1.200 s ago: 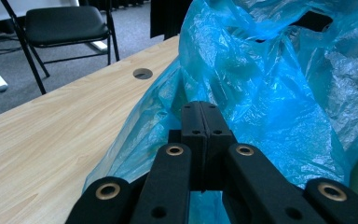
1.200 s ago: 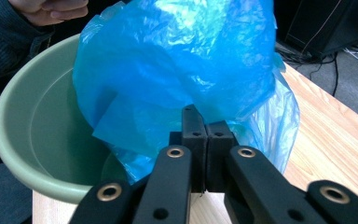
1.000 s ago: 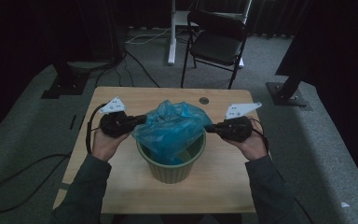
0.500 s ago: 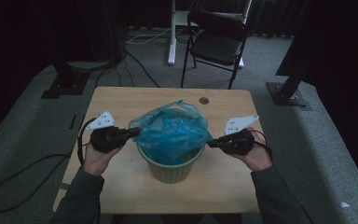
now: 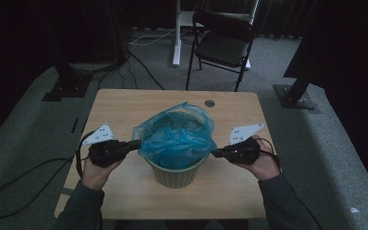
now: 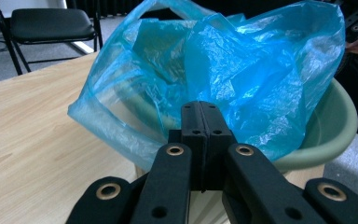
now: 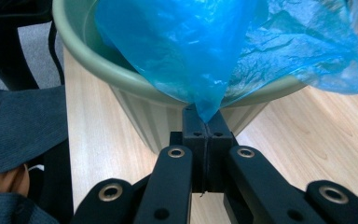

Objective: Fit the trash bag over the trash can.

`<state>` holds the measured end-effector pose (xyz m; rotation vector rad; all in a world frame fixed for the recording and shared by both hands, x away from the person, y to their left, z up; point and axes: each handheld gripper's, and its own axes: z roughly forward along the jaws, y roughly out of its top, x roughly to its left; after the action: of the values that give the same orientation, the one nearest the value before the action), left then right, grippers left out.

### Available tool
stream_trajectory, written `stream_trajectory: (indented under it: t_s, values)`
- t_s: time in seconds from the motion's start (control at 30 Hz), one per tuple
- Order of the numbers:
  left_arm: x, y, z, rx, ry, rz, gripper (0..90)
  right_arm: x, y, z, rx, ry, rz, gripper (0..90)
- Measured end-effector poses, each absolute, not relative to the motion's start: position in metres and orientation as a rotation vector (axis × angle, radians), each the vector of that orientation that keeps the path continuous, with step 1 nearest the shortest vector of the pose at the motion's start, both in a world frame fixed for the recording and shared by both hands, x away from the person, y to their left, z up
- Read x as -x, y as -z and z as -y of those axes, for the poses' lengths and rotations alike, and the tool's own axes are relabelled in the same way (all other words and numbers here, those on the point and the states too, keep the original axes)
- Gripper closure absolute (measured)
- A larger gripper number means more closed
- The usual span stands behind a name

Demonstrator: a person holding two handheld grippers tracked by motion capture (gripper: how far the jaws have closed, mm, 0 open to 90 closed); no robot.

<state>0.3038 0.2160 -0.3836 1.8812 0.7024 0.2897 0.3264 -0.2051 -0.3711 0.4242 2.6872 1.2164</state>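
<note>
A pale green bin point(image 5: 175, 175) stands at the middle of the wooden table point(image 5: 120, 108), lined with a crumpled blue plastic bag point(image 5: 177, 136). At the bin's left side my left gripper point(image 5: 135, 143) is shut, its tips against the bag's left edge; in the left gripper view the closed jaws meet a fold of the bag point(image 6: 242, 70) above the bin's rim point(image 6: 340, 135). To the bin's right, my right gripper point(image 5: 216, 153) is shut on a drawn-out point of the bag point(image 7: 205, 109), pulled down over the rim point(image 7: 121, 77).
A black folding chair point(image 5: 223, 45) and a white stand point(image 5: 176, 33) are on the carpet beyond the table. A round cable hole point(image 5: 210, 103) sits near the table's far edge. Cables point(image 5: 9, 187) trail on the floor at the left. A sleeve point(image 7: 18, 121) lies beside the bin.
Both grippers have come down and toward the person, from the top of the bag to the level of the bin's rim, drawing the bag's sides outward and down.
</note>
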Motion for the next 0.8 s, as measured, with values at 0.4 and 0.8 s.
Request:
stream_trajectory:
  t_s: [0.4, 0.8]
  values:
    - [-0.310, 0.390, -0.218, -1.877, -0.291, -0.733, 89.7, -0.329, 0.372, 0.202, -0.446, -1.208, -2.678, 90.0]
    - [-0.300, 0.398, -0.217, -1.881, -0.242, -0.708, 89.7, -0.325, 0.382, 0.196, -0.415, -1.208, -2.726, 90.0]
